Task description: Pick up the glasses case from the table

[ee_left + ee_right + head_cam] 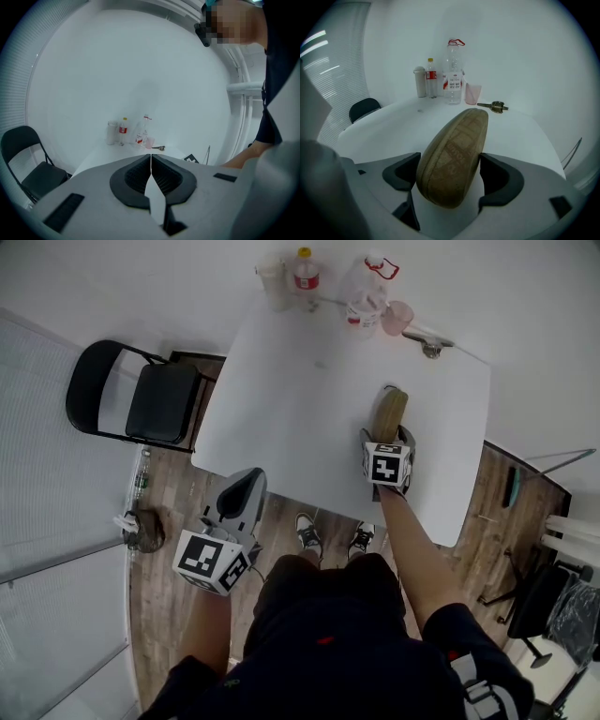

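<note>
**Item 1.** White rectangular tabletop (309, 418), the reference for every place below.

**Item 2.** Tan, woven-textured, oval glasses case (454, 154). It appears to rest on the tabletop near its front right edge, with its long axis pointing toward the far edge.

**Item 3.** Right gripper (387, 439), reaching over the tabletop's front right edge and angled downward. Its jaws are spread wide with the glasses case between them. There is a clear gap at the left jaw, and the right jaw sits close against the case's side.

**Item 4.** Left gripper (242, 491), held off the tabletop, just in front of its front left corner. Its jaws are closed together with nothing between them.

**Item 5.** Group at the tabletop's far edge:
- a pale cylindrical container (272, 276)
- a small clear bottle with a red label and yellow cap (305, 270)
- a large clear bottle with a red cap loop (370, 287)
- a pink translucent cup (397, 317)
- a small metal object (429, 343), too small to identify

**Item 6.** Black folding chair (150, 395), standing beside the tabletop's left edge on the wooden plank floor (169, 615).
</note>
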### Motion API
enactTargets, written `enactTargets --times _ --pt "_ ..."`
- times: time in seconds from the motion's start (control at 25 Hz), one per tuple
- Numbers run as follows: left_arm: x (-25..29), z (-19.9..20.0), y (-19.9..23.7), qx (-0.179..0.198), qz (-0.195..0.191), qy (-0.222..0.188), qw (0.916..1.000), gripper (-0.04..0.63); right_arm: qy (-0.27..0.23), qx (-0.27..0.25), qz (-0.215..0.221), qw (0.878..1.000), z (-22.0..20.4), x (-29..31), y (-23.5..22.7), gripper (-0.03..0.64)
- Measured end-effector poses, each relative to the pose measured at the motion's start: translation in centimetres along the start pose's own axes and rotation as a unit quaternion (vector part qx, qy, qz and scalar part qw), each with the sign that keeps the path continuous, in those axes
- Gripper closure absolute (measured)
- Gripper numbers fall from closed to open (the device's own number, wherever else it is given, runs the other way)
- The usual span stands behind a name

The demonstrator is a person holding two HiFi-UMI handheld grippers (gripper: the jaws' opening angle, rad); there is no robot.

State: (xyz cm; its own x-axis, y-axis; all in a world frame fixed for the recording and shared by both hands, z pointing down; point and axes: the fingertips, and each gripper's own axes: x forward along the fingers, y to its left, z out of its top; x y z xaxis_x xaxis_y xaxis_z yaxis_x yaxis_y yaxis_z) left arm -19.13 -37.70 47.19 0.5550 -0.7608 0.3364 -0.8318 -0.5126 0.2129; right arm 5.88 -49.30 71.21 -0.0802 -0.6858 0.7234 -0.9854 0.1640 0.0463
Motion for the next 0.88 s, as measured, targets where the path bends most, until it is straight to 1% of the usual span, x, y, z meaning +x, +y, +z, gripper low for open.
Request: enactTargets --times 0.12,0.16,0.24,0.48,0.6,0.68,0.8,0.88 --pt "0.1 -0.3 0.0 -0.001 -0.001 0.001 1.0000 0.572 0.011 0.006 -0.010 1.000 -0.6 0.2 -0.8 0.242" --pt "0.2 -0.3 -0.1 -0.002 -0.001 0.001 1.0000 0.572 0.011 0.011 -0.011 1.000 -0.8 -0.1 -1.0 0.258" --pt "0.3 -0.2 -0.4 -0.001 -0.004 -0.001 1.0000 0.572 0.004 0.020 -0.010 1.000 -0.9 -0.8 -1.5 0.311" --pt "1.2 0.6 -2.2 0.006 -0.021 -0.007 0.9997 0.572 -0.027 0.022 0.007 0.999 -0.3 -3.3 -3.0 0.336" --pt "1.5 1.1 -3.3 0.010 -0.031 -0.010 0.9994 0.572 -0.051 0.019 0.021 0.998 0.3 -5.0 -3.6 0.339" --pt "1.8 1.5 -4.1 0.011 -0.036 -0.015 0.9992 0.572 -0.070 0.028 0.037 0.996 1.1 -6.5 -3.9 0.341" --pt "2.1 2.2 -5.1 0.017 -0.045 -0.021 0.9986 0.572 -0.100 0.033 0.059 0.993 3.1 -9.8 -4.2 0.339" --pt "2.2 2.7 -5.8 0.020 -0.050 -0.026 0.9982 0.571 -0.129 0.028 0.076 0.988 4.9 -12.6 -4.1 0.339"
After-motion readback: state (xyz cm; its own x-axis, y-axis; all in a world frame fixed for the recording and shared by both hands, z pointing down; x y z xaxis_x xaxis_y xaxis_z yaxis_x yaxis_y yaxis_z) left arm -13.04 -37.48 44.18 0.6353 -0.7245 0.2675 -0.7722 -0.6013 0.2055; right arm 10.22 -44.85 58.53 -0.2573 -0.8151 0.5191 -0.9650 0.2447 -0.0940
